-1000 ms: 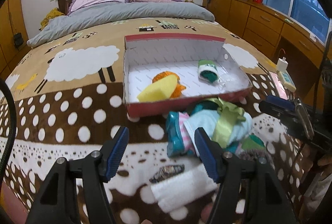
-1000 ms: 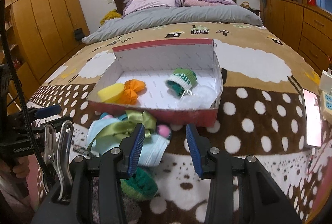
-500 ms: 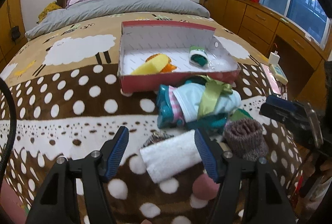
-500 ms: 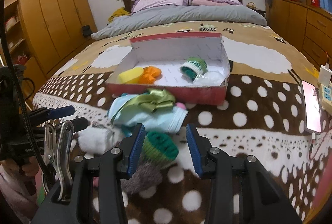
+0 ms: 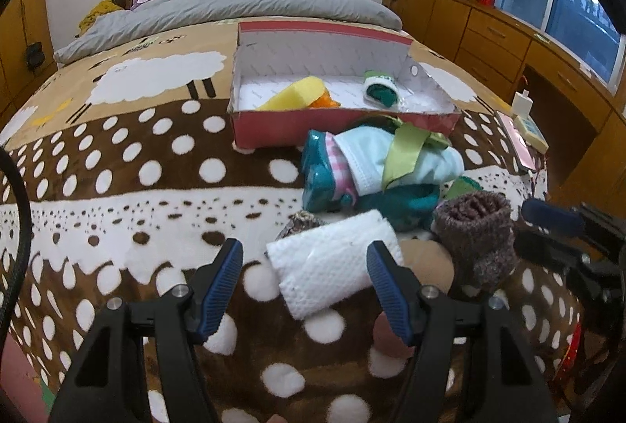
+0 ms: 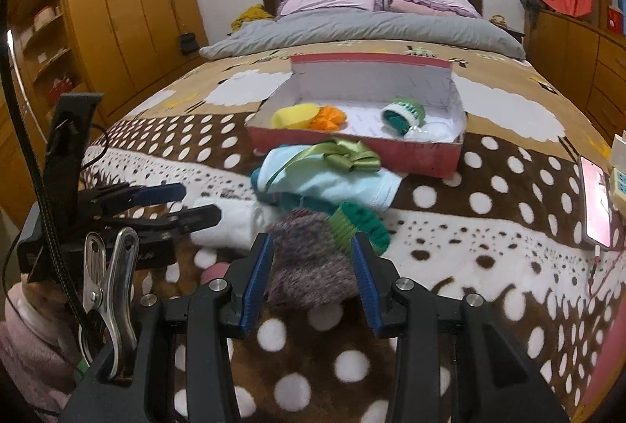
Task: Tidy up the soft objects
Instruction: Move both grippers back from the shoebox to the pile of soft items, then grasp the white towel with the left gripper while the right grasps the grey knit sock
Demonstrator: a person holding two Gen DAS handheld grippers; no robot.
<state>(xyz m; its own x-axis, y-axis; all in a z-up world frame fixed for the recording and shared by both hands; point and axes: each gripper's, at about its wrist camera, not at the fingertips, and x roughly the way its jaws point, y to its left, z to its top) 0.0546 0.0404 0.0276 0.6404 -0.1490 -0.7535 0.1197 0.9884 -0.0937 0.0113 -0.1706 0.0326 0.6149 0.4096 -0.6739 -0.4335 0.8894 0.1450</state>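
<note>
White towel (image 5: pixel 332 268) now between left gripper (image 5: pixel 305 284), seemingly untouched.

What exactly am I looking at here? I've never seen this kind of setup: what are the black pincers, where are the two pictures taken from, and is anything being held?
No robot: a person holds a two-finger gripper in each hand, each with a wide-angle camera looking along its fingers.

One picture is from the left gripper. Its blue pads stand open either side of a rolled white towel lying on the spotted blanket; they do not press it.

The other is from the right gripper, open around a brownish knitted sock, also not gripped as far as I can tell. So nothing is held.

Beyond lies a pile of soft things: a light blue cloth with a green ribbon. Behind it, an open red box already contains a yellow sponge, something orange and a green-and-white knit piece.
</note>
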